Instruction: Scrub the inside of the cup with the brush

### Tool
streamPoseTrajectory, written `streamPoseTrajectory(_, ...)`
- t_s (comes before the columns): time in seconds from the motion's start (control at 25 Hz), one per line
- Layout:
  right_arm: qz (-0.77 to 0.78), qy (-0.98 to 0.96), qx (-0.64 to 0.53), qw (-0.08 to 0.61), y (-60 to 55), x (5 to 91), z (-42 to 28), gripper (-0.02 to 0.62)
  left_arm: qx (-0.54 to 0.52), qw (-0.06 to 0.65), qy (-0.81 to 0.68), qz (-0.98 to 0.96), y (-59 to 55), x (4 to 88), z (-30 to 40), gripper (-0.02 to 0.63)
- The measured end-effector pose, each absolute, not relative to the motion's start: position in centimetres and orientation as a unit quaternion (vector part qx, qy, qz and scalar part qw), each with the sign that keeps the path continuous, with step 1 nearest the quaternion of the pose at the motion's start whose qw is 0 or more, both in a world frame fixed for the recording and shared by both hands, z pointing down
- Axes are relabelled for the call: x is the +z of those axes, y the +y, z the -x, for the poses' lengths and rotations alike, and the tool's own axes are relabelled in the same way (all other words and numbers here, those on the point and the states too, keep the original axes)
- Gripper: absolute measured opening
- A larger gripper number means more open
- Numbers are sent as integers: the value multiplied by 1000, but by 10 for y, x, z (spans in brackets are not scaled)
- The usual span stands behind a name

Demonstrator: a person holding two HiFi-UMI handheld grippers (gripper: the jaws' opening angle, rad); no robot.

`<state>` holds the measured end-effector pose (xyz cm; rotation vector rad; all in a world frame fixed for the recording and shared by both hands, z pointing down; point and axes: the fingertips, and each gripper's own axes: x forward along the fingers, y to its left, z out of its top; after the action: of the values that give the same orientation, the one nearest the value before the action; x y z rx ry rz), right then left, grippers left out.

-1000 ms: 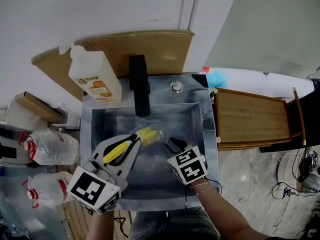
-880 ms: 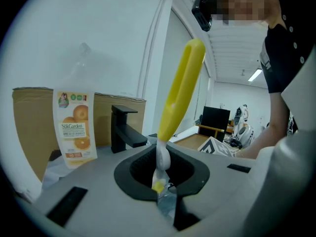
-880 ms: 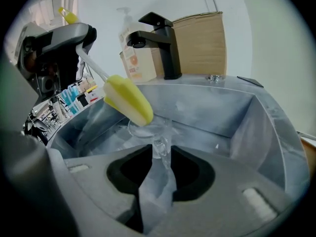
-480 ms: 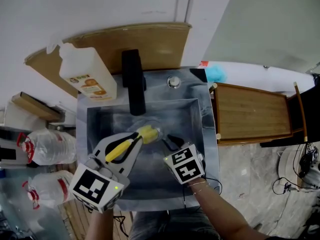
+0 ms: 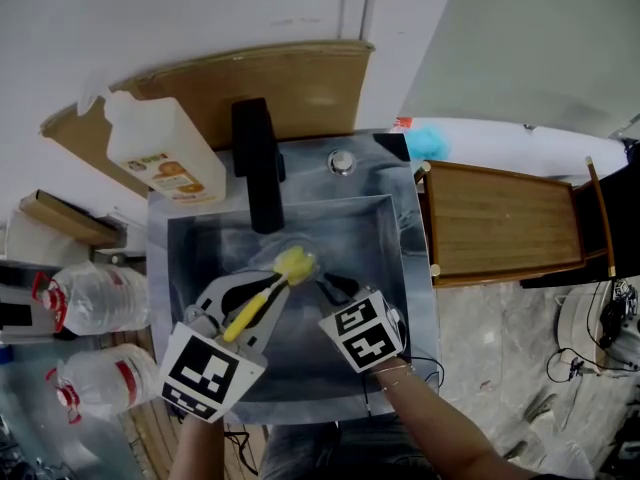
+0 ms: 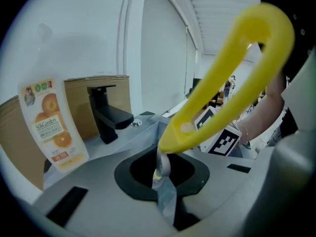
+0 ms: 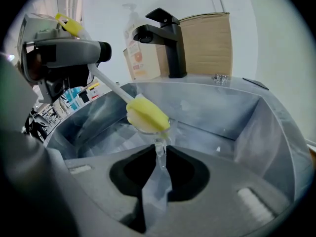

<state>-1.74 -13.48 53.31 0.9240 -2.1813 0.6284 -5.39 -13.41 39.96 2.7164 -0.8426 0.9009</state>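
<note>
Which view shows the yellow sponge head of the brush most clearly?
The right gripper view: the sponge head is close, sharp and whole there. The head view shows it small, from above. The left gripper view shows mainly the yellow handle.

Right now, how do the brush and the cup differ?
The brush is bright yellow and solid; the cup is clear and hard to see. The brush is long and slanted, its foam head at the cup's mouth. The left gripper's jaws are shut on the brush; the right gripper's jaws, which have just been closing, pinch the cup's wall. Both are in the sink.
</note>
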Motion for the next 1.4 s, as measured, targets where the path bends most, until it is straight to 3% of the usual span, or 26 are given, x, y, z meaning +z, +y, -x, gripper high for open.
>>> streamPoseTrajectory(0.88,-330,-848,248,332,-131,533,26,46,323,118,-262,-902,-157,434,27,41)
streamPoseTrajectory(1.4,-336,-847,256,323,-132,533,26,46,353,111,-281,-886,-165,444,52,41)
